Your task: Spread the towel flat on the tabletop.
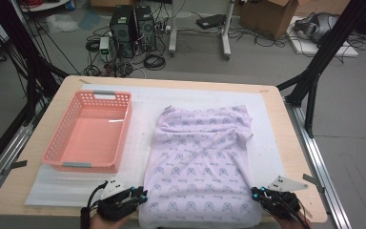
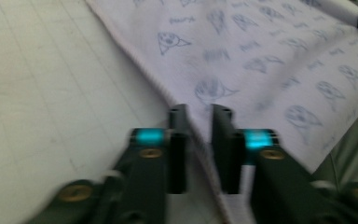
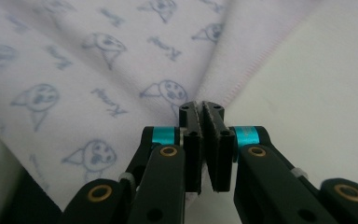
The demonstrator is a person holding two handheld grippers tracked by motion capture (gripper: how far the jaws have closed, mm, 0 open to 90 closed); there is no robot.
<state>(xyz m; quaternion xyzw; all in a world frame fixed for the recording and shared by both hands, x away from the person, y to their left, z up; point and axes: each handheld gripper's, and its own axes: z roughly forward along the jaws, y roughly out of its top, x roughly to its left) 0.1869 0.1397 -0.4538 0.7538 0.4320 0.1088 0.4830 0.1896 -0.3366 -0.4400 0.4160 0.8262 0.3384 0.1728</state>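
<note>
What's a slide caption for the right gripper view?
Right gripper shut on the hem of the printed shirt, pinching it up off the white mat.

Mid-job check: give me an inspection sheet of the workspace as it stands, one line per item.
Surface: light wooden table under a white mat.
Job's things: pale lilac printed cloth garment spread flat, near hem over the table's edge.
Clutter: empty pink plastic basket left of the garment.
Grippers: right gripper shut on the garment's edge; left gripper has the hem between its jaws with a gap, not clamped.
Cables: black leads trail from the left gripper.
Surroundings: computer towers, cardboard box, floor cables.
</note>
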